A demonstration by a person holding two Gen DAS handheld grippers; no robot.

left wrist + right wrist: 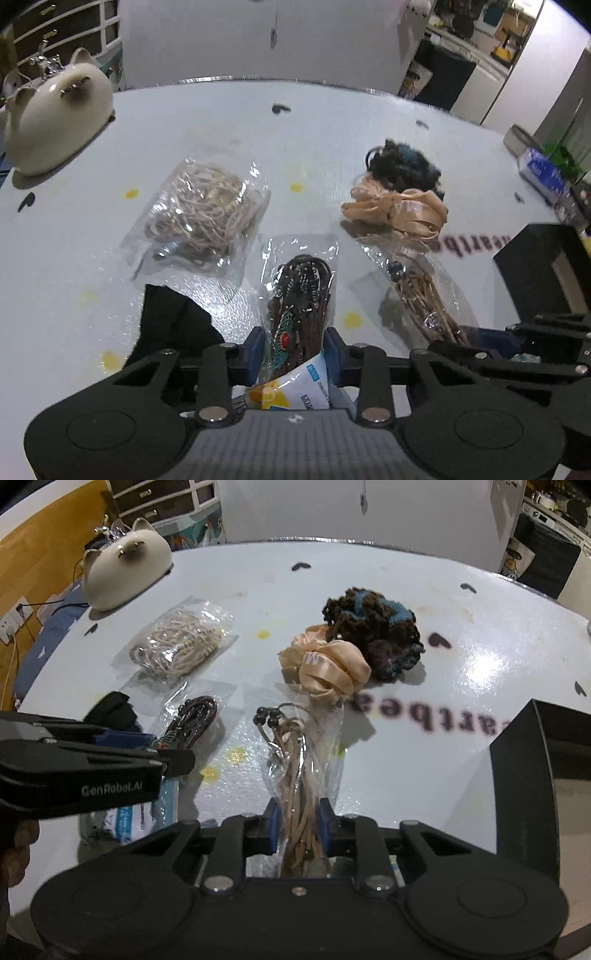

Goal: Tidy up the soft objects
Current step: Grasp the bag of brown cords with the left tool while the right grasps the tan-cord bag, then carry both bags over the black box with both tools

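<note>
Left claw [293,350] pinches the packet of dark brown cords [301,295]. Right claw [297,825] pinches the packet of tan cords [295,753]. Both packets extend over the worktop [461,657].

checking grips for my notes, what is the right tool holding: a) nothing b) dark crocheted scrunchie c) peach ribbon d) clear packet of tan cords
d: in the right wrist view the right tool is shut on the clear packet of tan cords, while the peach ribbon lies free on the table.
</note>
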